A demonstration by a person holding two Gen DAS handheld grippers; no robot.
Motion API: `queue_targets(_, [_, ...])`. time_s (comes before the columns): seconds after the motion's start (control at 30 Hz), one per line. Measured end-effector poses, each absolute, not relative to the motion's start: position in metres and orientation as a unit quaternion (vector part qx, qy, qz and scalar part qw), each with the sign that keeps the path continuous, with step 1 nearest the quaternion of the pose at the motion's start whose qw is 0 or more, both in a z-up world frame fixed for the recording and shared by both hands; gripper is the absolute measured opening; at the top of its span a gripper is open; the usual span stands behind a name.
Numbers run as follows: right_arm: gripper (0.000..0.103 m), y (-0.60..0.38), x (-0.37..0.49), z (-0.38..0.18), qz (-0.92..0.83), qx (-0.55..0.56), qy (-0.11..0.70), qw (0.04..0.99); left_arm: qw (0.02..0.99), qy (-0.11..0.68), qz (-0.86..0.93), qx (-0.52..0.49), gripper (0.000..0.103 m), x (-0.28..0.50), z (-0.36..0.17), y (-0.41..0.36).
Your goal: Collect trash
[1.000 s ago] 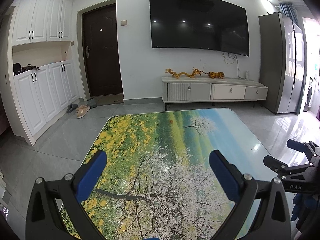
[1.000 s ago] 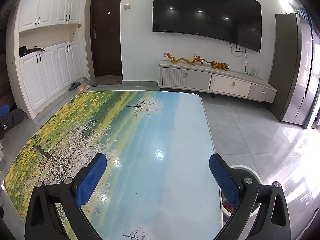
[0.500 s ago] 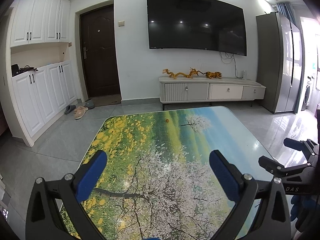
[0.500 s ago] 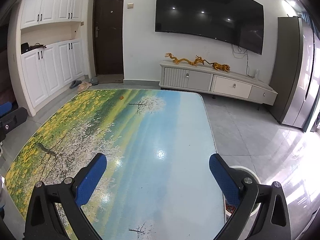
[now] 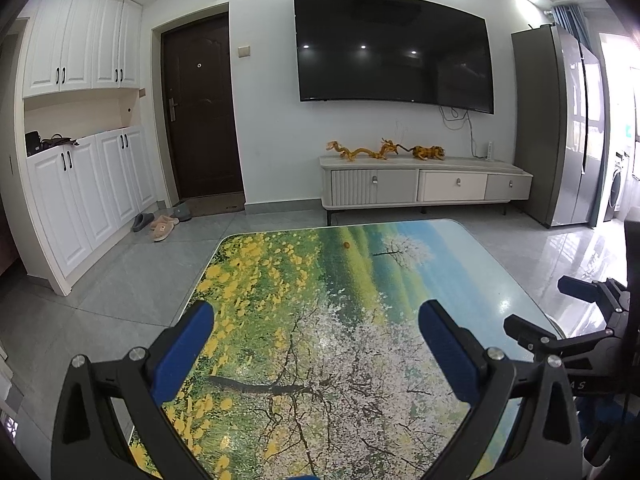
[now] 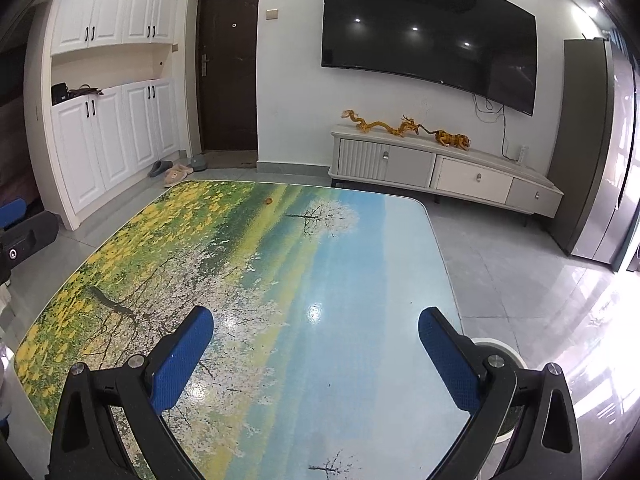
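Both your left tool [image 5: 316, 344] and right tool [image 6: 316, 344] are released and empty; one small orange scrap [image 6: 269, 200] far ahead on the glossy landscape-printed worktop [image 6: 360, 280] is left to collect.

Both fisheye views look forward from low over the near end of the table [image 5: 360, 280], toward the far wall. The left wrist view sits nearer the table's left side; the right gripper [image 5: 560, 308] shows at its right edge. The right wrist view sits further right, taking in the table [image 6: 360, 260] and, at lower right of the frame, the white bin [image 6: 508, 352]. Both share the television [image 5: 394, 48] [image 6: 428, 36].
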State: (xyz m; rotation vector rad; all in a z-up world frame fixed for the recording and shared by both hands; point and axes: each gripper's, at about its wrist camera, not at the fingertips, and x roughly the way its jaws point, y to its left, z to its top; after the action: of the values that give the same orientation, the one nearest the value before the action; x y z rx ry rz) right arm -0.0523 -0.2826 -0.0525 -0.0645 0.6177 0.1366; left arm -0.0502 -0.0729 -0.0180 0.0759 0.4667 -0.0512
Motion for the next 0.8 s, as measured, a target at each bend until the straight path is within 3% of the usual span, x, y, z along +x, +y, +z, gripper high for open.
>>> queue_targets(0.8, [0.103,-0.266,-0.040,-0.047,0.060,-0.035,0.295,0.953,0.971,0.236,-0.024,0.032,0.103,-0.049,-0.025,-0.061])
